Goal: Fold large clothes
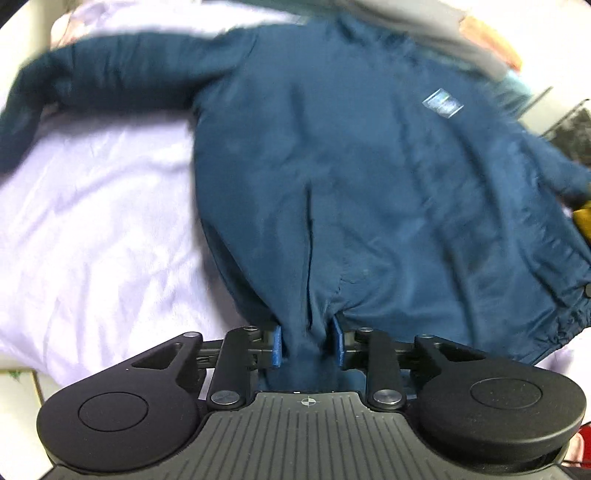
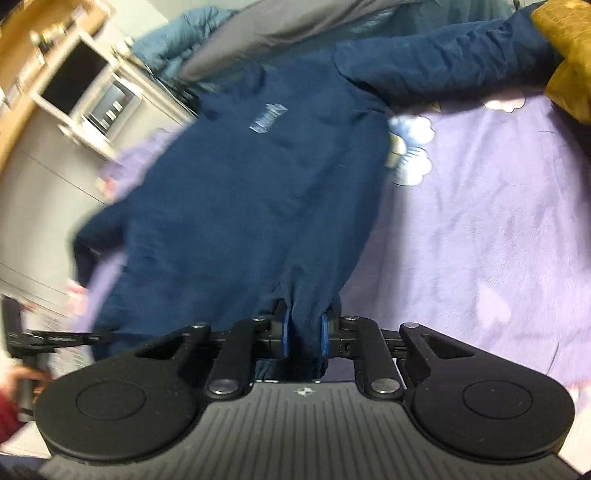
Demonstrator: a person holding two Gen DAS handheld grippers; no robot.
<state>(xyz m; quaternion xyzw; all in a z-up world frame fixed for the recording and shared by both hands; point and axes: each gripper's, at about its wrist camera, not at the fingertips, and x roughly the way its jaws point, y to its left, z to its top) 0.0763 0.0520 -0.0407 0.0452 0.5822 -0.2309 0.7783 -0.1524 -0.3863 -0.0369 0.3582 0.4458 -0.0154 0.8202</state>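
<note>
A large dark blue jacket (image 1: 351,177) with a small pale chest logo lies spread on a lilac bedsheet (image 1: 92,221). Its hem is bunched between the blue pads of my left gripper (image 1: 308,345), which is shut on the fabric. In the right wrist view the same jacket (image 2: 240,192) hangs from my right gripper (image 2: 304,334), whose pads pinch another fold of the hem. One sleeve (image 1: 92,81) stretches to the far left, the other sleeve (image 2: 443,70) to the far right.
A mustard garment (image 2: 569,55) lies at the far right of the bed. Grey and teal bedding (image 2: 258,29) is heaped beyond the jacket's collar. A white shelf unit (image 2: 85,96) stands off the bed at left. A hand (image 2: 22,376) holding the other gripper shows at lower left.
</note>
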